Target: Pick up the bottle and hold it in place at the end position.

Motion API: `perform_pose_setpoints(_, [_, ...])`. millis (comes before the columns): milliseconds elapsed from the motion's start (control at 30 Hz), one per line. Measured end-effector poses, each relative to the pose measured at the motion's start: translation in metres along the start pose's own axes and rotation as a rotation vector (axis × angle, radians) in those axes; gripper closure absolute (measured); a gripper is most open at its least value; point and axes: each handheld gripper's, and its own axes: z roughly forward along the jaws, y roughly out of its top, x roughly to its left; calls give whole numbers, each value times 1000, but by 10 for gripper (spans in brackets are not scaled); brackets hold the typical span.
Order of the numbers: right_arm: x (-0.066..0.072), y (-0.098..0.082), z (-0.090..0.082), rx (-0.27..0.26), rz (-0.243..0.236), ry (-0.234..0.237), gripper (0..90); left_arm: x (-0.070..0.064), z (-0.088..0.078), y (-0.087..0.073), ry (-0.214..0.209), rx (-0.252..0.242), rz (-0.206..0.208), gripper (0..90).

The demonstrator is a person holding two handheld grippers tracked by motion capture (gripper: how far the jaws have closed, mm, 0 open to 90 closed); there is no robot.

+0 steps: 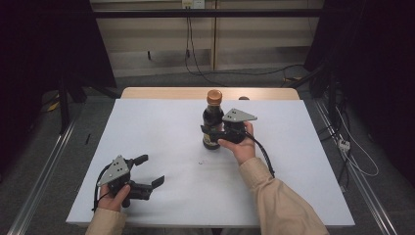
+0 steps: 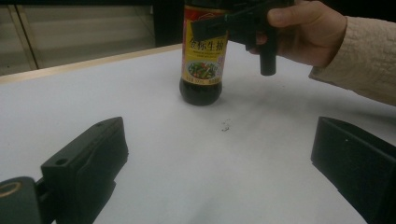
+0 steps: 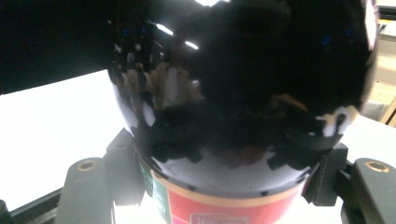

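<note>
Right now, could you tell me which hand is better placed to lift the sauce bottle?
The right. Its claw already closes around the bottle, while the left claw rests open near the table's front edge.

Left gripper (image 1: 148,171) agape; right gripper (image 1: 211,129) seemingly clamped.

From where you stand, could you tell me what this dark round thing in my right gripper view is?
Observer: It's a dark sauce bottle with a brown cap, standing upright on the white table.
Operator: Thanks. Where is the left gripper, please?
Observer: The left gripper rests near the table's front left corner, jaws wide open, holding nothing.
Operator: Is anything else near the bottle?
Observer: Only a small dark speck on the table just in front of it.
</note>
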Motion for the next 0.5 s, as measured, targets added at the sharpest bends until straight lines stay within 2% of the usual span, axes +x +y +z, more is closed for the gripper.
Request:
perform_pose_setpoints(100, [2,1,0,7,-13,2,301,0,2,1,-20,-17,-3,35])
perform_pose_setpoints(200, [0,0,1,3,-6,6,300,0,5,4,-10,-18,0,44])
perform_pose_setpoints(500, [-3,-1,0,1,-11,32,301,0,21,21,23,-16,-27,59])
